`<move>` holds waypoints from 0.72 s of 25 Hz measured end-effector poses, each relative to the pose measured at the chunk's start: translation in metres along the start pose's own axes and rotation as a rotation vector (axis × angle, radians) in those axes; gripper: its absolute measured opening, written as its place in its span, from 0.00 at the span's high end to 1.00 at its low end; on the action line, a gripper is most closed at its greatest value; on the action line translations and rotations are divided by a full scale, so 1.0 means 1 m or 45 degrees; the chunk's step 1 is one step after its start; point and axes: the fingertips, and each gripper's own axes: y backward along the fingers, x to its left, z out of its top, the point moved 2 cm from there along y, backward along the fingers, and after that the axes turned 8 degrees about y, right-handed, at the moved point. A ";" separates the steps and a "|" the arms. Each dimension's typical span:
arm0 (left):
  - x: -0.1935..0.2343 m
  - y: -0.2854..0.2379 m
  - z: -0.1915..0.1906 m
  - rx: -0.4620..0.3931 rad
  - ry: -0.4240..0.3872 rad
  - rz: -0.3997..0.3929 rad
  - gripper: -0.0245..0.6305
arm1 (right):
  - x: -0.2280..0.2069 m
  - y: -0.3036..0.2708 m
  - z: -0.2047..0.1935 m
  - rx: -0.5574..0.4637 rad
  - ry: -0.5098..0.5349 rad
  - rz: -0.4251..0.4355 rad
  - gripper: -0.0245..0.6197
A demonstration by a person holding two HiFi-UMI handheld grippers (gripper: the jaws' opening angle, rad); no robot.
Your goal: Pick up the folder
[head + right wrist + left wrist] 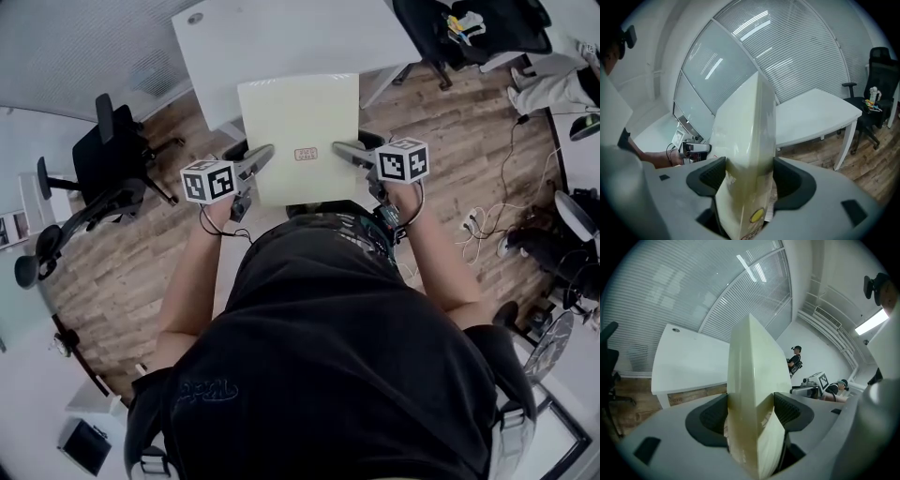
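A pale cream folder (pixel 300 136) with a small red label is held flat in the air in front of the person, clear of the white desk (pixel 291 42) behind it. My left gripper (pixel 264 156) is shut on its left edge and my right gripper (pixel 340 150) is shut on its right edge. In the left gripper view the folder (pixel 752 394) stands edge-on between the dark pads (pixel 790 411). The right gripper view shows the folder (pixel 745 150) squeezed the same way, with a yellow sticker near its bottom.
Black office chairs (pixel 112 155) stand on the wooden floor at the left, another chair (pixel 478 28) at the back right. Cables and a power strip (pixel 473 220) lie on the floor at right. A seated person's legs (pixel 548 80) show at far right.
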 end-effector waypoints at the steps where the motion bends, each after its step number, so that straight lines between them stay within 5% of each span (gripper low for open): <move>1: 0.000 0.000 -0.001 0.000 0.001 0.001 0.49 | 0.000 0.000 -0.001 0.000 -0.005 0.000 0.46; 18: 0.000 -0.002 0.001 0.014 0.008 -0.018 0.49 | 0.001 0.003 -0.005 -0.025 -0.054 -0.025 0.46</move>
